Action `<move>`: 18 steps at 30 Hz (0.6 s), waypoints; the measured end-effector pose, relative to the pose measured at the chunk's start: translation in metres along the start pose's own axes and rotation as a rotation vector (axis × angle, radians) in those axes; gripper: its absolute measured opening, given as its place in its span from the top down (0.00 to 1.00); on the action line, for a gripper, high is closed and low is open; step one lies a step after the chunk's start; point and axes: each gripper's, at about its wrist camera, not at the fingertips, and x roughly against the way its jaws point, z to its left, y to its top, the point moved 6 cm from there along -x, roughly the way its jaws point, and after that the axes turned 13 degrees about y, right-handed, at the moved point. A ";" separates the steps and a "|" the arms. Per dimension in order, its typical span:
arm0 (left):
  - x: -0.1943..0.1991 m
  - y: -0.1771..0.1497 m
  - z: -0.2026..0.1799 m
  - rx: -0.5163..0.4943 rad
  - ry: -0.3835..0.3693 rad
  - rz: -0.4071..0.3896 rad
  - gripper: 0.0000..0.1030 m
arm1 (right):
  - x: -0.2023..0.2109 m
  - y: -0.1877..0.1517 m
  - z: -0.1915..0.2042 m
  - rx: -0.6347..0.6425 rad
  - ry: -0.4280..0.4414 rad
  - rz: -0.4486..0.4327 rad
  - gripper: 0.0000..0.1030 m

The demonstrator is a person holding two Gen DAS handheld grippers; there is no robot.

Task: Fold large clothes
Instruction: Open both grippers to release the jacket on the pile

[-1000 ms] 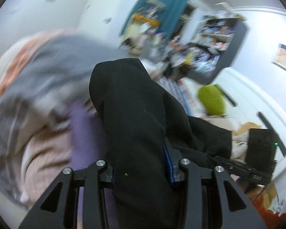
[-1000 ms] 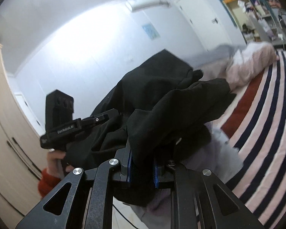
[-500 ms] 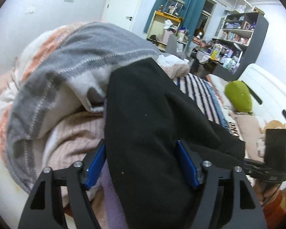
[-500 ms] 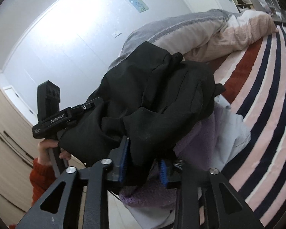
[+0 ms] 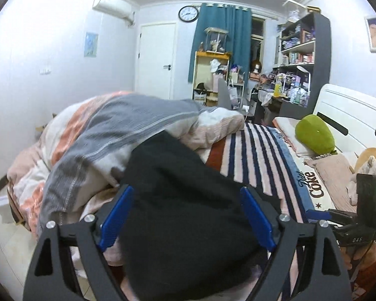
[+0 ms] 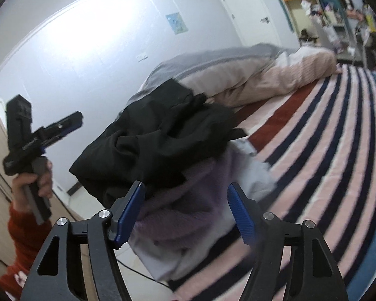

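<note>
A black garment [image 5: 185, 215] lies bunched on a pile at the bed's near edge, on top of a lilac garment [image 6: 188, 205] and a pale one [image 6: 260, 175]. My left gripper [image 5: 185, 215] is open, its blue pads standing on either side of the black cloth. My right gripper [image 6: 185, 208] is open too, just in front of the pile, with the black garment [image 6: 158, 138] lying loose beyond its pads. The left gripper also shows at the left of the right wrist view [image 6: 70, 123], and the right one at the right edge of the left wrist view [image 5: 318, 214].
A striped pink, navy and red bedspread [image 5: 253, 155] covers the bed. A heaped grey, white and orange duvet [image 5: 107, 135] lies behind the pile. A green plush [image 5: 313, 133] and pillows sit by the white headboard [image 5: 351, 115]. Cluttered shelves [image 5: 298, 57] stand behind.
Both grippers have opened and let go of the black garment, which has dropped onto the pile. Both have drawn back slightly from the cloth.
</note>
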 end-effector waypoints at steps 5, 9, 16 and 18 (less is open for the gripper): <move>0.042 -0.002 -0.072 -0.040 -0.030 -0.071 0.18 | 0.064 -0.014 0.001 0.092 -0.112 -0.060 0.24; 0.070 -0.012 -0.137 -0.058 -0.064 -0.145 0.17 | 0.120 -0.033 0.002 0.154 -0.217 -0.102 0.22; 0.125 -0.037 -0.240 -0.070 -0.089 -0.312 0.02 | 0.228 -0.071 0.016 0.237 -0.402 -0.217 0.13; 0.138 -0.048 -0.264 -0.060 -0.101 -0.325 0.01 | 0.255 -0.082 0.020 0.263 -0.466 -0.243 0.06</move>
